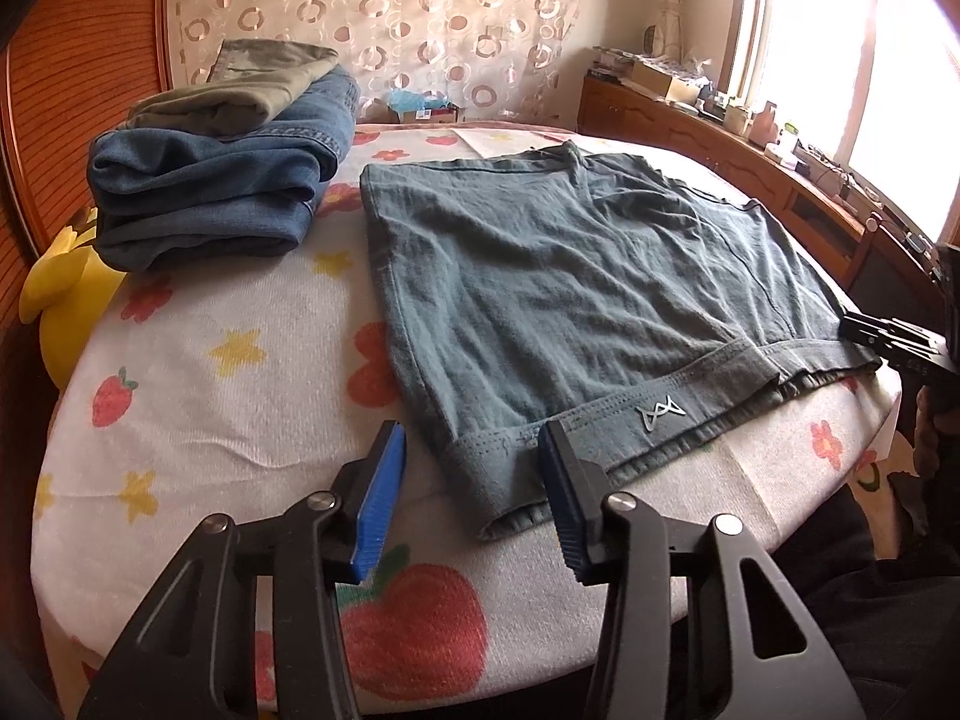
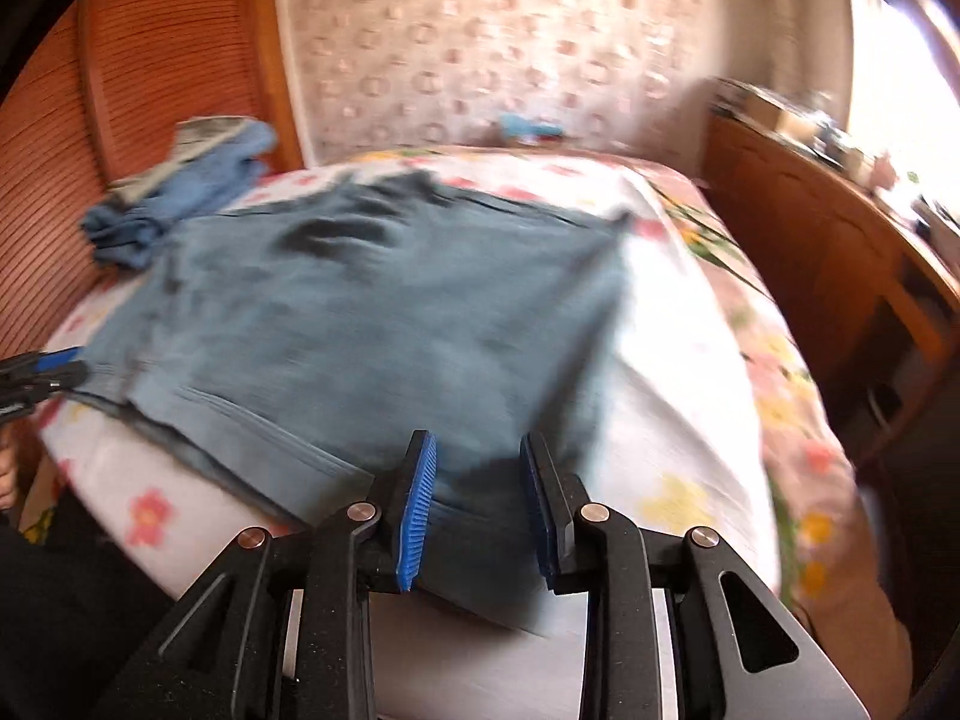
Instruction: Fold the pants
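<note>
A bed (image 1: 198,360) under a white sheet printed with flowers, stars and strawberries fills the room's middle. Behind it hangs a curtain (image 1: 384,18) patterned with rings. A ribbed wooden headboard (image 1: 78,90) curves along the left. On the right, a wooden cabinet (image 1: 708,138) cluttered with boxes runs beneath a window (image 1: 840,48) blazing with daylight.

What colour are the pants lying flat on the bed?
Dark grey-teal pants, clearest in the left wrist view.
</note>
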The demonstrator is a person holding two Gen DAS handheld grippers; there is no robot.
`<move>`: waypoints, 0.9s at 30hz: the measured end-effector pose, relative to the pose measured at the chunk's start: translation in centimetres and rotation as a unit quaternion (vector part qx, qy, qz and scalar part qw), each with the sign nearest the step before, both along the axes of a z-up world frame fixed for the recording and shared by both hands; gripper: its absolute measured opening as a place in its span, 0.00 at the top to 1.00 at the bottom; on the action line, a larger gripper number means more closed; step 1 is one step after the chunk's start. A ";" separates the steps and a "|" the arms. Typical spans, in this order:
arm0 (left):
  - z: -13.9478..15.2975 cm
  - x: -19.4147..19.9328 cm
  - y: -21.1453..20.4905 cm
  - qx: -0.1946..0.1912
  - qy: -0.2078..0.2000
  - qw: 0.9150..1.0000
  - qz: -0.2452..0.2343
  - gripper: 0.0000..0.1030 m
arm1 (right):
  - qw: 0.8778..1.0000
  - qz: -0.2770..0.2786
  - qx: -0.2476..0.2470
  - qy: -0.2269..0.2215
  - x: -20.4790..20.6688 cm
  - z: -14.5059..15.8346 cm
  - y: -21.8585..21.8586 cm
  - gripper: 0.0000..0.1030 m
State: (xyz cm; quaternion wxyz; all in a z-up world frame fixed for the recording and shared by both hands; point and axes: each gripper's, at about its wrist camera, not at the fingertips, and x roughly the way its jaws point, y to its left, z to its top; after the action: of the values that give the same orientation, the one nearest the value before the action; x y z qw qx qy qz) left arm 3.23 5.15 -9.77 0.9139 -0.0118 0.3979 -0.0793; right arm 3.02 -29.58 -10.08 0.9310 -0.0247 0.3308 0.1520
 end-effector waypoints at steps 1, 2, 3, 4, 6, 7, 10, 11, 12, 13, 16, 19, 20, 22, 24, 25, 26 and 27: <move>0.0 0.1 0.0 0.000 0.001 1.000 0.001 0.54 | 1.000 -0.005 0.003 -0.001 -0.3 0.0 -0.4 0.71; 0.0 0.1 -0.1 0.000 0.002 1.000 0.001 0.54 | 1.000 -0.007 0.009 -0.002 -0.5 -0.1 -0.9 0.71; 0.0 0.1 -0.1 -0.001 0.003 1.000 0.002 0.54 | 1.000 -0.007 0.014 -0.002 -0.6 -0.1 -1.2 0.71; 0.0 0.2 -0.1 -0.001 0.004 1.000 0.003 0.54 | 1.000 -0.007 0.015 -0.003 -0.8 -0.1 -1.2 0.71; 0.0 0.2 -0.2 0.002 0.004 1.000 0.004 0.54 | 1.000 -0.009 0.008 -0.008 -0.9 -0.1 -1.1 0.71; 0.0 0.2 -0.2 0.002 0.004 1.000 0.003 0.54 | 1.000 -0.010 0.004 -0.011 -1.0 -0.2 -1.0 0.71; 0.0 0.1 -0.2 -0.001 0.003 1.000 -0.002 0.59 | 1.000 -0.011 0.010 -0.014 -1.2 -0.3 -0.7 0.70; 0.1 0.1 -0.3 -0.006 0.006 1.000 -0.006 0.66 | 1.000 -0.011 0.014 -0.014 -1.2 -0.4 -0.8 0.70; 0.2 0.0 -0.4 -0.009 0.009 1.000 -0.011 0.70 | 1.000 -0.011 0.018 -0.014 -1.1 -0.4 -0.7 0.70; 0.3 -0.1 -0.6 -0.004 0.009 1.000 -0.011 0.74 | 1.000 -0.011 0.019 -0.014 -1.3 -0.5 -0.9 0.70; 0.6 -0.3 -0.8 0.001 0.005 1.000 -0.013 0.83 | 1.000 -0.013 0.024 -0.015 -1.1 -0.6 -0.8 0.69; 1.2 -0.3 -0.9 -0.003 -0.003 1.000 -0.014 0.88 | 0.999 -0.013 0.031 -0.013 -1.0 -0.6 -0.9 0.69; 1.5 -0.3 -1.0 -0.003 -0.006 1.000 -0.015 0.88 | 0.999 -0.013 0.033 -0.012 -0.9 -0.6 -1.0 0.69; 2.2 -0.1 -1.3 -0.001 -0.015 1.000 -0.022 0.90 | 0.999 -0.012 0.037 -0.009 -0.8 -0.5 -1.1 0.69; 3.1 0.2 -1.8 -0.002 -0.026 0.999 -0.031 0.90 | 0.999 -0.011 0.042 -0.006 -0.7 -0.5 -1.2 0.69; 3.6 0.4 -2.1 -0.001 -0.030 0.999 -0.036 0.90 | 0.999 -0.012 0.044 -0.005 -0.7 -0.4 -1.3 0.69; 4.1 0.7 -2.6 -0.001 -0.035 0.999 -0.042 0.90 | 0.999 -0.012 0.045 -0.006 -0.6 -0.4 -1.4 0.69; 4.4 0.9 -2.9 -0.002 -0.038 0.998 -0.045 0.90 | 0.999 -0.013 0.045 -0.006 -0.6 -0.4 -1.4 0.69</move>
State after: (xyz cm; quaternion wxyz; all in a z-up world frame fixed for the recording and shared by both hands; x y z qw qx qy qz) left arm 4.11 2.26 -5.37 0.9238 0.0075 0.3629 -0.1217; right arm 2.40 -31.00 -10.44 0.9352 0.0203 0.3180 0.1543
